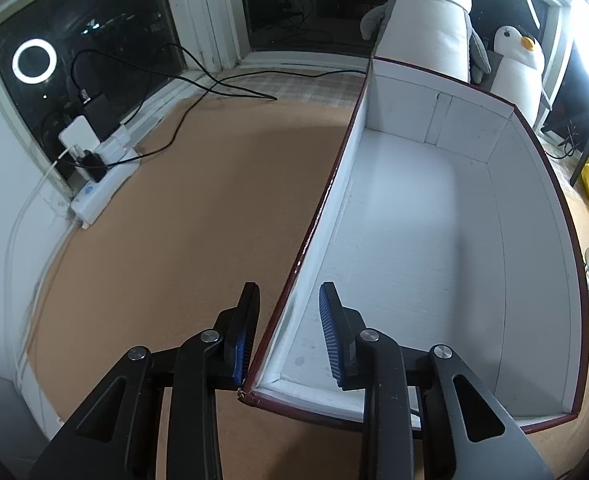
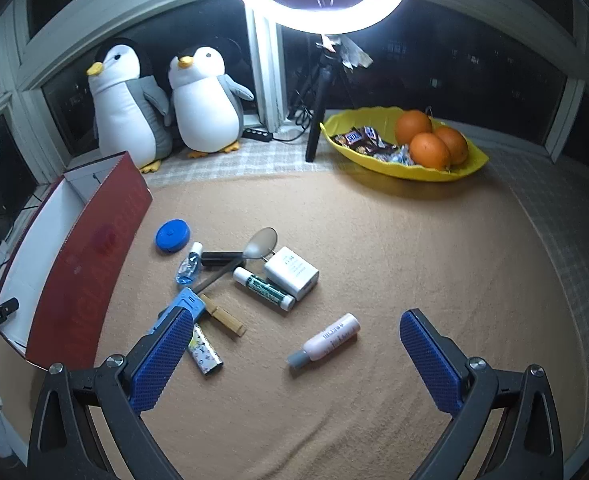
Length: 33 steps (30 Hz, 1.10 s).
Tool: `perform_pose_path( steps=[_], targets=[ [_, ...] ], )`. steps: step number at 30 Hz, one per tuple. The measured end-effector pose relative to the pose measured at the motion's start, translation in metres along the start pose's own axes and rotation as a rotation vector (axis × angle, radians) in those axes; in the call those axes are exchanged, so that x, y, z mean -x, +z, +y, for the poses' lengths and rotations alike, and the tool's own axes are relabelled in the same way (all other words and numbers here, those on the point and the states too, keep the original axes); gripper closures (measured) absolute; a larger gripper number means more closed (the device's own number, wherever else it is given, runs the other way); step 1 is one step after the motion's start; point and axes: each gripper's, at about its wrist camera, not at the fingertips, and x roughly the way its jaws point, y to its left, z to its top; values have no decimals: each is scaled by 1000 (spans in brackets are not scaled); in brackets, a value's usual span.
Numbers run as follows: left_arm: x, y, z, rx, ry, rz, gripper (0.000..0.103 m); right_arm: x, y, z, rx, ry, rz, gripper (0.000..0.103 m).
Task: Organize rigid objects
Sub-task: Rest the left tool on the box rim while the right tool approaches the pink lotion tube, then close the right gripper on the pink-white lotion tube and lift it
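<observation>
Preparation is the step in hand: left tongs straddle the empty box's near wall, pads not yet clenched on it. Right tongs hang released over the pink bottle on the table; next, lower and clench.

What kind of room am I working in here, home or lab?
Most likely a home, on a padded bay-window ledge at night: plush penguins stand against the dark window panes, a yellow fruit bowl holds oranges and sweets, and a ring light shines overhead.
</observation>
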Motion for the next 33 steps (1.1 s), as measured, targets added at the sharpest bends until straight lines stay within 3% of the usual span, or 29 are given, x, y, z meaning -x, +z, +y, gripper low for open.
perform_pose_path(
  steps=[10,13,16,25,33],
  targets=[
    [-2,1,0,-3,7,-2,78,-33,-7,-40,-77,-12,105,23],
    [-3,1,0,-1,9,-2,78,-48,-14,-52,-128,16,174,34],
    [-3,2,0,-4,14,-1,78,-62,-20,-57,-179,57,223,37],
    [-3,1,1,-6,16,-4,78,-98,-19,-47,-231,89,324,52],
    [-5,2,1,-2,19,-3,78,-107,-17,-43,-169,22,337,65]
  ],
)
